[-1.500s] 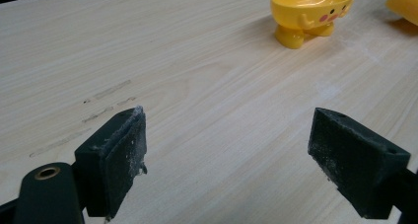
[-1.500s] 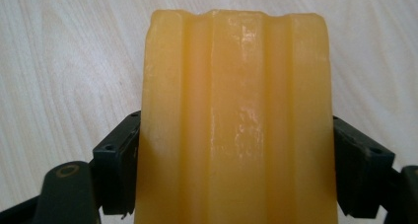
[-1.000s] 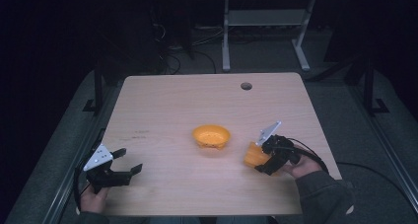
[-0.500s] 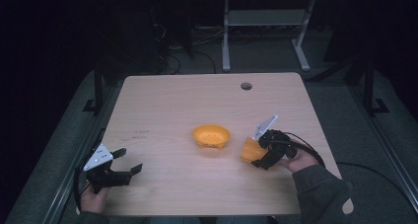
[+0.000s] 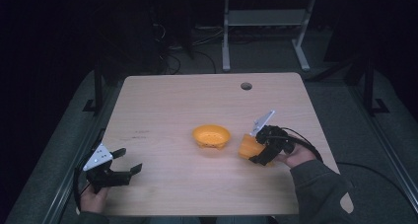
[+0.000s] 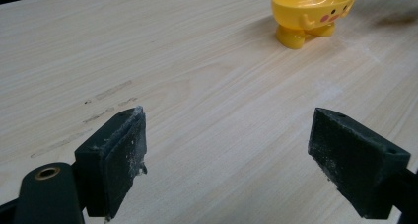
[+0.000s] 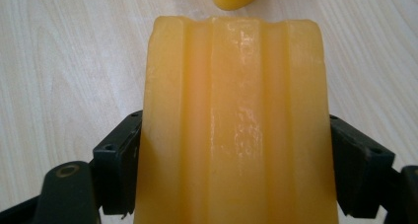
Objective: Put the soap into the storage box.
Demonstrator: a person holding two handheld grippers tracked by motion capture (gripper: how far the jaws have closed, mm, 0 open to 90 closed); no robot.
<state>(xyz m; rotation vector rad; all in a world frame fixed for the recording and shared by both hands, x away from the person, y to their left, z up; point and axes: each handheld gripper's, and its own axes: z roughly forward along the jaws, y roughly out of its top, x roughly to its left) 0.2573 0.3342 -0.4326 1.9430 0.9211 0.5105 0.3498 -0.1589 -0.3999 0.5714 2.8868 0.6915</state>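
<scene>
Right gripper (image 5: 257,154): jaws clamped on the two sides of an orange ridged block (image 5: 248,147). In the right gripper view the block (image 7: 236,130) stands tall between the black jaws, its face running in lengthwise ridges, glossy, waxy-looking. Both jaw pads press flat against its flanks. Grey three-cornered plate on top of the gripper, tilted up; black cable loops back over the right hand (image 5: 296,156) and its dark sleeve.

Block sits at the right-centre of the table, just beside the bowl but apart from it. Cannot tell from the high view whether it touches the tabletop or is lifted slightly.

Left gripper (image 5: 129,161): jaws wide apart, nothing between them. The left gripper view shows bare wood between the two pads (image 6: 122,157), both dusted with pale specks. It is at the near left corner of the table, held by the left hand (image 5: 92,200), well apart from everything else.

Yellow-orange bowl (image 5: 211,135) at table centre, upright on small feet; in the left gripper view a cartoon face with pink cheeks is on its side (image 6: 314,4).

Table (image 5: 162,105): pale wood grain, faint dark scuffs left of centre, a round hole (image 5: 246,86) near the far edge. Dark floor around, a white metal frame beyond.
</scene>
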